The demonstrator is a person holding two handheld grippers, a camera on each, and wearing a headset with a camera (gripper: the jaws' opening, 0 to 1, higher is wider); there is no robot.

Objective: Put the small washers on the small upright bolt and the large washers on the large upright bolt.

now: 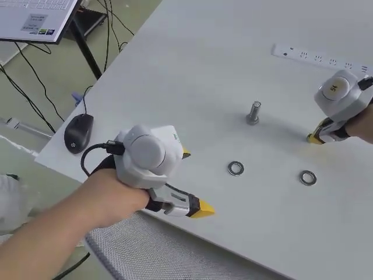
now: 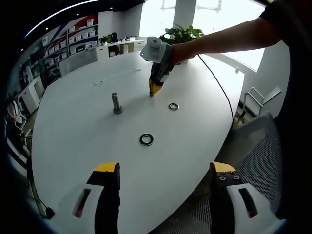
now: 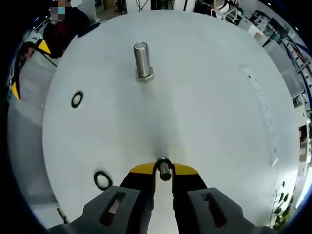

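We work on a white table (image 1: 192, 52) in an office, with shelves (image 2: 73, 44) and a plant (image 2: 183, 33) beyond the right tongs (image 1: 315, 138); the table's edge runs just under the left tongs (image 1: 193, 181), jaws wide apart, with a mesh chair (image 1: 145, 251) below and a mouse (image 1: 78, 133) to their left. Ahead of them lie the near washer (image 1: 235, 168) and the far washer (image 1: 308, 177) on bare tabletop, the large bolt (image 1: 254, 112) upright beyond; the right tongs appear clamped on a small washer (image 3: 165, 162) at the small bolt (image 3: 165, 171), well clear of the power strip (image 1: 320, 58).
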